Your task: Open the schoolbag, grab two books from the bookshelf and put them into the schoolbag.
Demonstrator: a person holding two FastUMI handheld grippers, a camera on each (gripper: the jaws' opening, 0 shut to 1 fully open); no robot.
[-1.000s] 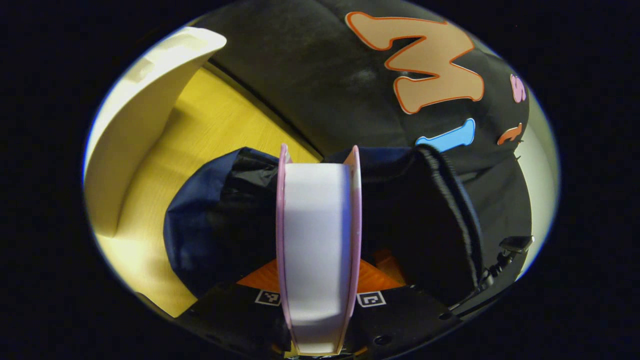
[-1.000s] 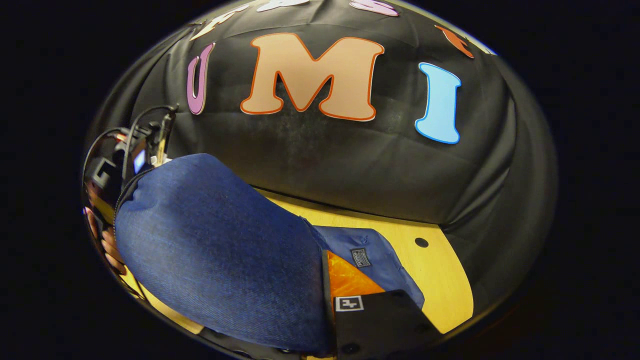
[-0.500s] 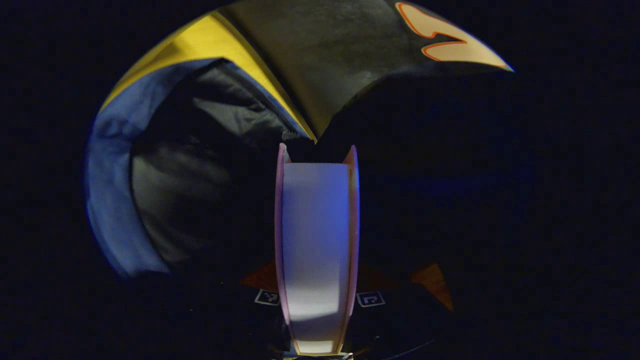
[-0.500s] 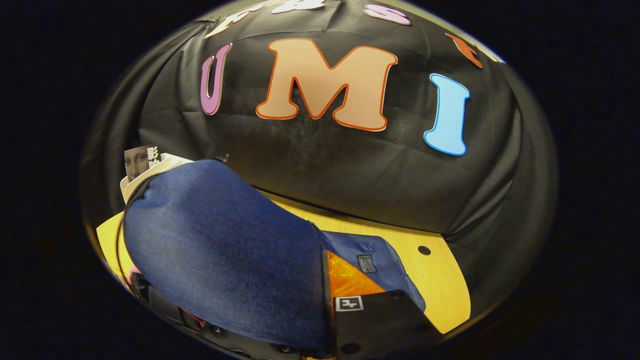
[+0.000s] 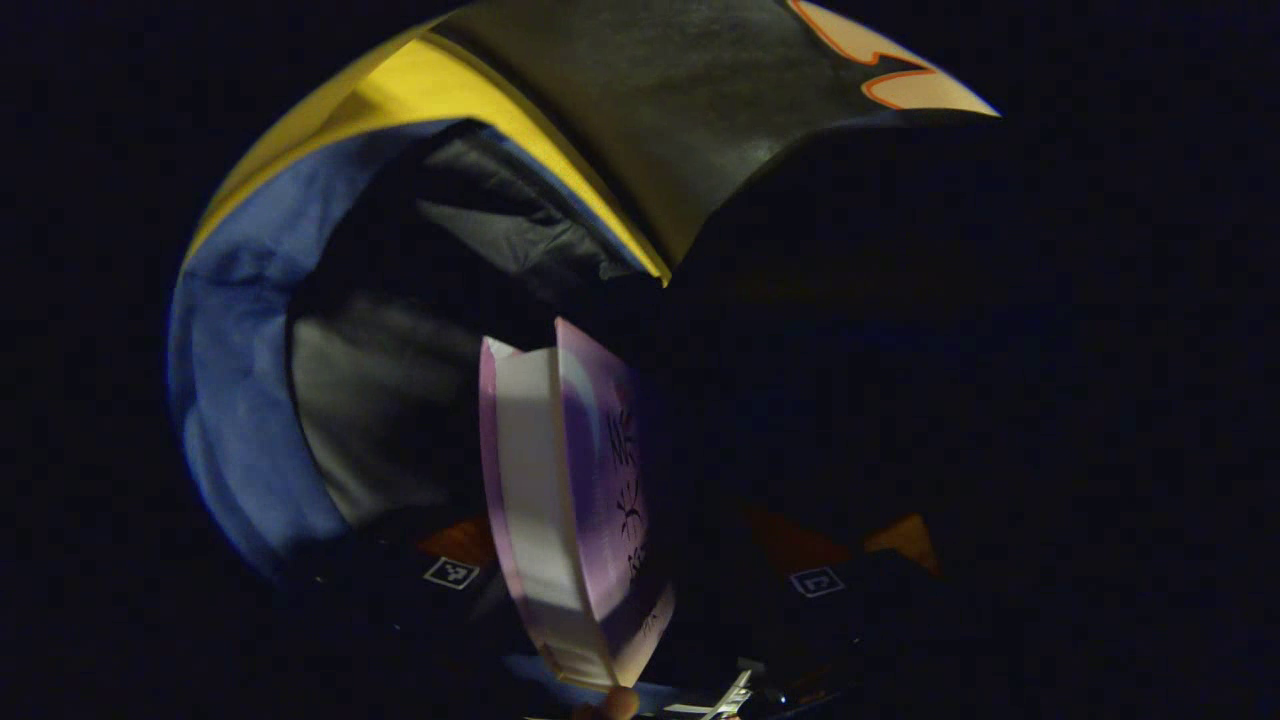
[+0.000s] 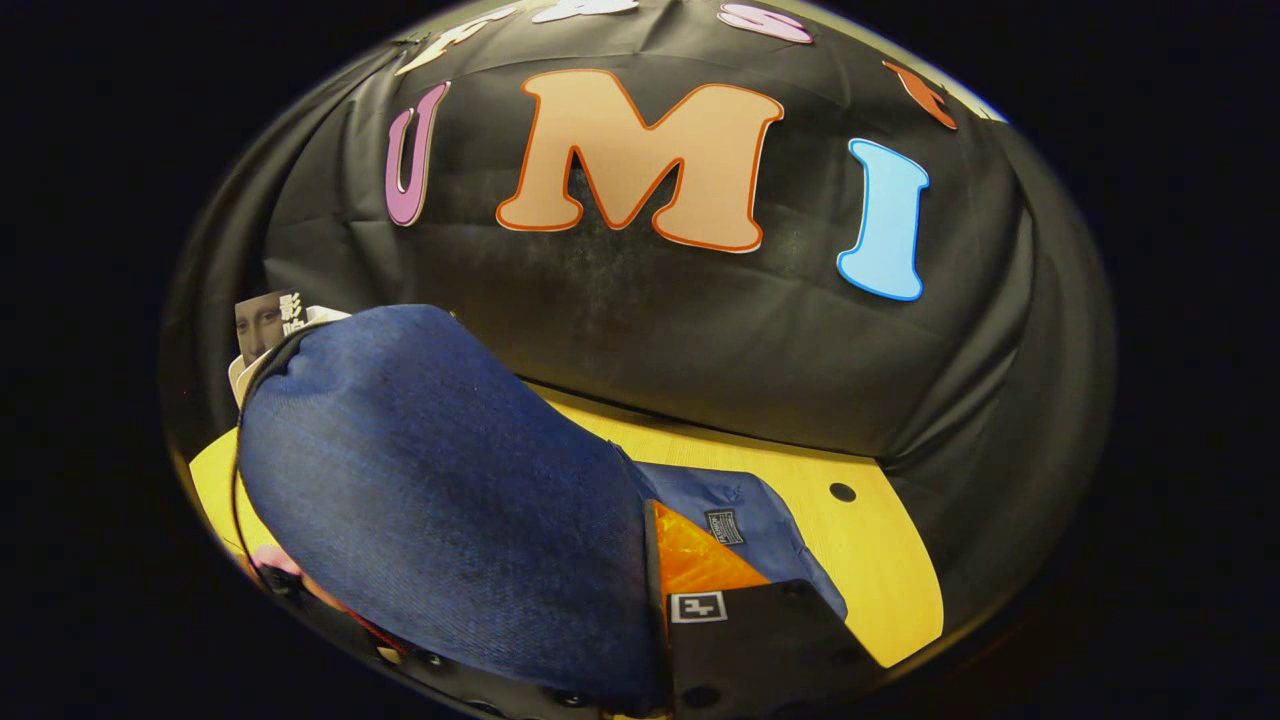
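In the left gripper view, the blue wall of the schoolbag [image 5: 225,370] curves down the left of the frame, and its dark grey lining [image 5: 390,400] opens beside it toward the middle. A strip of the yellow table [image 5: 470,120] runs across the upper left. In the lower centre stands the pink book [image 5: 560,500], tilted, its white page edge to the left and its printed cover to the right. The left gripper [image 5: 640,590] is wide: its two fingers stand apart on either side of the book and neither seems to press on it. The book appears released inside the bag, though the right half of the frame is too dark to tell more.

In the right gripper view, another book [image 6: 265,330] sticks out at the far left, behind the schoolbag's blue cloth. The right gripper [image 6: 655,600], low in the centre, appears to pinch the bag's edge, but only one finger [image 6: 700,560] is plain, so I cannot tell its state.

The risk I judge: the tilted book may fall against the lining and catch on the mouth, or the bag may sag if the right hold slips.
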